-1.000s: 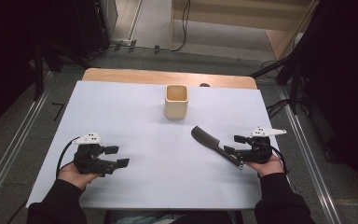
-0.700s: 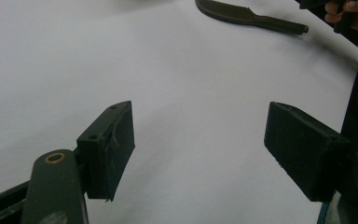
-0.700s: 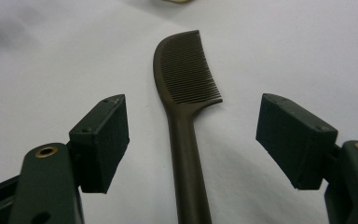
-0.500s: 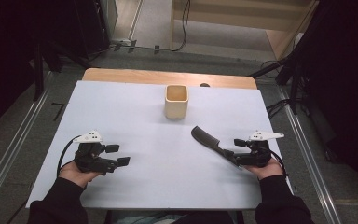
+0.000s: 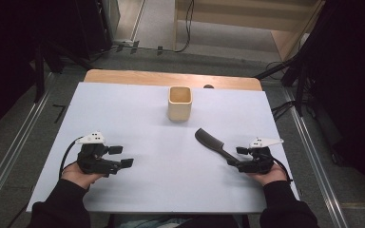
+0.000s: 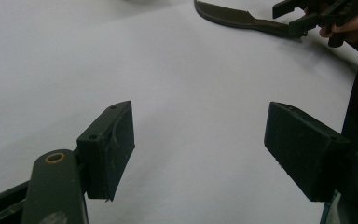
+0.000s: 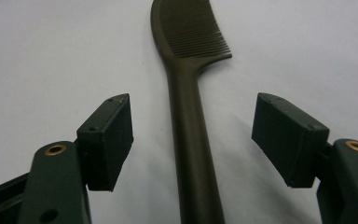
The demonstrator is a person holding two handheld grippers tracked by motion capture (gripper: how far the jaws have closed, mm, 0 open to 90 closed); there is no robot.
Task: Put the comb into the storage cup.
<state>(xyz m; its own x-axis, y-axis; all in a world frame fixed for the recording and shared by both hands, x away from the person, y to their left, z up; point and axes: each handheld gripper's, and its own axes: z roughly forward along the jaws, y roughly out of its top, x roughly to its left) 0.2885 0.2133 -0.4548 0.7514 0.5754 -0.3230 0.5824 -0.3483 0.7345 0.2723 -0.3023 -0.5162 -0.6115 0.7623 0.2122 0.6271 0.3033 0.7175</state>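
Note:
A dark comb (image 5: 210, 143) lies flat on the white table, teeth end toward the middle, handle toward the right. My right gripper (image 5: 234, 157) is open, its jaws on either side of the comb's handle (image 7: 192, 140) without touching it. My left gripper (image 5: 121, 156) is open at the front left, low over bare table, nothing between its jaws. From the left gripper view (image 6: 198, 154) the comb (image 6: 242, 18) and the right gripper (image 6: 294, 16) show far off. A beige square cup (image 5: 179, 102) stands upright at the back middle.
The white table sheet (image 5: 138, 109) lies over a wooden top whose far edge (image 5: 171, 79) shows. Metal rails and dark equipment flank the table. Cables run on the floor behind.
The right gripper has moved a little forward and down along the comb's handle. The left gripper stays where it was.

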